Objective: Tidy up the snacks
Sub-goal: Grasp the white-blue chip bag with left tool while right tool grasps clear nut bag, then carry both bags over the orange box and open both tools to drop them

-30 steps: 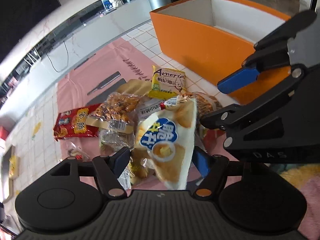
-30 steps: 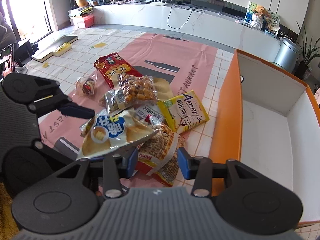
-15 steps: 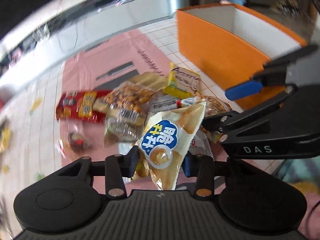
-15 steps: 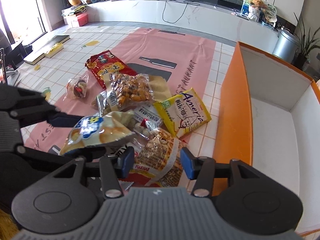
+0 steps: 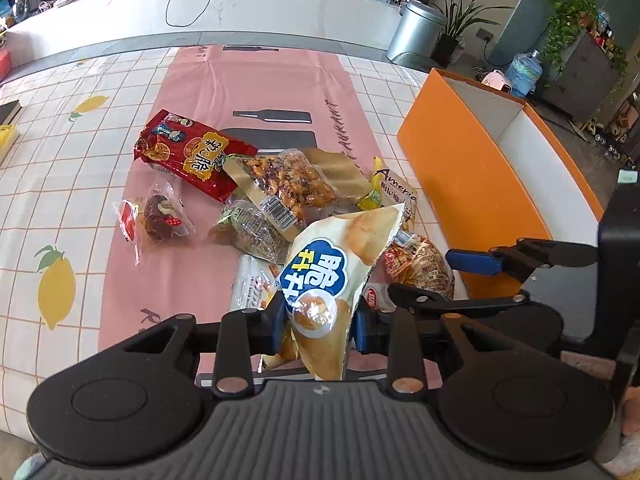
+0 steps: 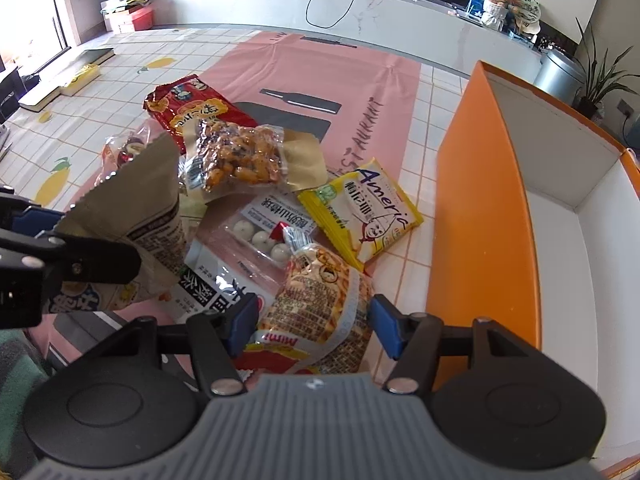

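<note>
Now that the left gripper (image 5: 316, 322) has swung round from its tilt a second ago, its jaws are closing on the chip bag (image 5: 334, 276), pads pinching the lower part, and the bag stands lifted off the snack pile (image 5: 280, 200) instead of lying loose between wide jaws. That looks like a real pick at last! Over on the right, the right gripper (image 6: 314, 320) has dipped toward the pile and its jaws are opening around the Mimi pack (image 6: 320, 300), which lies on the counter (image 6: 420, 128) between the pads; I can't see them pressing it. The orange box (image 6: 480, 200) waits just beside the pile, bare inside as far as shows, so my guess is the chip bag goes in first, with the Mimi pack next.
</note>
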A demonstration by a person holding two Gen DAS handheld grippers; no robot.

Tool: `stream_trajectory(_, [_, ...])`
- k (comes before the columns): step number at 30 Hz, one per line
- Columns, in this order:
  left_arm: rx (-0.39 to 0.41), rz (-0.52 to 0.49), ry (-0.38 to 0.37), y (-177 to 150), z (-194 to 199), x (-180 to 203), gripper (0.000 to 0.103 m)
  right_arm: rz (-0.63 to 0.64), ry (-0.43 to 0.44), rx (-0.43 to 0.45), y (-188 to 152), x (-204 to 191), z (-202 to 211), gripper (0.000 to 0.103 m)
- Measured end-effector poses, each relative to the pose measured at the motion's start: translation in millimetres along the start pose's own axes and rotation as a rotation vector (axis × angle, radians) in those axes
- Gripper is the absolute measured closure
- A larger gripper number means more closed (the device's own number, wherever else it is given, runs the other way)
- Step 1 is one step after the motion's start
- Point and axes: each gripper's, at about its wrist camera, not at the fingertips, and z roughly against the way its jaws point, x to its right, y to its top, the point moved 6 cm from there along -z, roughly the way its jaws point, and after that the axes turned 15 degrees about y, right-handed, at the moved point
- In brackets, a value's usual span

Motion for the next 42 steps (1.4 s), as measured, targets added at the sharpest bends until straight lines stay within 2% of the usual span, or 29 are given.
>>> stream_trajectory(6, [0.005, 0.022, 0.003, 0, 8, 0, 0.067, 0.007, -0.005, -0.005, -2, -1, 2, 0.065])
stream_trajectory(9, [0.019, 0.030, 0.005, -1, 15, 0, 0.067, -0.001, 0.012, 0.004, -3, -2, 7, 0.069])
stream_trajectory(18, [0.075, 0.062, 0.011, -1, 51, 4, 0.067, -0.021, 0.091, 0.127, 2, -14, 62, 0.070])
stream_trajectory(23, [0.145, 0.050, 0.018, 8, 79, 13, 0.067, -0.058, 0.138, 0.235, 9, -9, 108, 0.070])
stream_trajectory(26, [0.186, 0.029, -0.005, 17, 95, 27, 0.067, -0.078, 0.150, 0.300, 13, 1, 137, 0.070])
stream_trajectory(30, [0.239, -0.045, -0.032, 30, 113, 58, 0.067, -0.101, 0.152, 0.359, 14, 22, 169, 0.070])
stream_trajectory(35, [0.281, -0.166, -0.098, 45, 121, 110, 0.067, -0.133, 0.088, 0.388, 5, 62, 198, 0.070])
stream_trajectory(39, [0.281, -0.281, -0.152, 56, 113, 157, 0.067, -0.173, 0.028, 0.371, -6, 102, 209, 0.070])
stream_trajectory(42, [0.260, -0.395, -0.174, 64, 100, 191, 0.067, -0.232, 0.034, 0.331, -15, 137, 207, 0.070])
